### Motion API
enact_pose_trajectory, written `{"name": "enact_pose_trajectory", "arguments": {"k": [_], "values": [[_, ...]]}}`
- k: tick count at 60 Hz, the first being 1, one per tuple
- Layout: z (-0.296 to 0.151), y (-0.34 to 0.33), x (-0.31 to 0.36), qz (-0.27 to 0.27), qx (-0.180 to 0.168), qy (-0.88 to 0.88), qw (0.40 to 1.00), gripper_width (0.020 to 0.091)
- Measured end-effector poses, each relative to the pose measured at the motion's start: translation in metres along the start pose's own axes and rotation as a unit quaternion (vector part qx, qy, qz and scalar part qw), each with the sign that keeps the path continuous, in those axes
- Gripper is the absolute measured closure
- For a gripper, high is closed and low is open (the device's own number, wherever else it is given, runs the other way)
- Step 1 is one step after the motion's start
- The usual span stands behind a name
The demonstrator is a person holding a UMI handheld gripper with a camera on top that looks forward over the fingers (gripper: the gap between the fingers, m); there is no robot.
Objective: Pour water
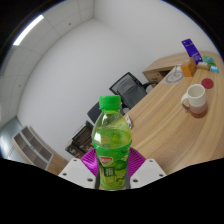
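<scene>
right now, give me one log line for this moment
task: pour water | gripper: shut on green bottle, cap on, upright | white mug: on wooden table, beyond fingers | pour: not begun

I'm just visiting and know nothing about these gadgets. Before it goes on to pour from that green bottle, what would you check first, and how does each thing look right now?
1. Bottle held: the green bottle sits between the jaws of the gripper, with the purple pads against its sides. Ok.
2. Bottle upright: it stands straight, not tipped. Ok.
3. Cap off: the green cap is still on, so nothing could pour. Not ok.
4. Something to pour into: a white mug stands on the wooden table, beyond the bottle. Ok.
5. Mug empty: its inside is hidden. Cannot tell.
6. Path to the mug: bare table between. Ok.
</scene>
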State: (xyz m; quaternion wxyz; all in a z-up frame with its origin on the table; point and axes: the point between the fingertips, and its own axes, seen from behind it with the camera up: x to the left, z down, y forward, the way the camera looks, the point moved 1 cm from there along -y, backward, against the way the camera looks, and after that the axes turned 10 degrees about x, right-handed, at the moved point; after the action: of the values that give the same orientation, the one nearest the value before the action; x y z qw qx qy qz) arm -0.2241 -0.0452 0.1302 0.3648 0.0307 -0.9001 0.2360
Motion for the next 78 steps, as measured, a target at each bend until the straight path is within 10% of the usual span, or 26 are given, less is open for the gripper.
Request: {"name": "enact_pose_trajectory", "arguments": {"k": [24,53,78], "values": [[-0.097,-0.021,-0.091,-0.082,0.074,0.330,0.938,0.0766],[-0.106,-0.010,-0.123,-0.101,0.122,0.546,0.823,0.0766],[-0.187,-0.067,-0.130,-0.012,0.073,0.083,0.994,0.0745]]}}
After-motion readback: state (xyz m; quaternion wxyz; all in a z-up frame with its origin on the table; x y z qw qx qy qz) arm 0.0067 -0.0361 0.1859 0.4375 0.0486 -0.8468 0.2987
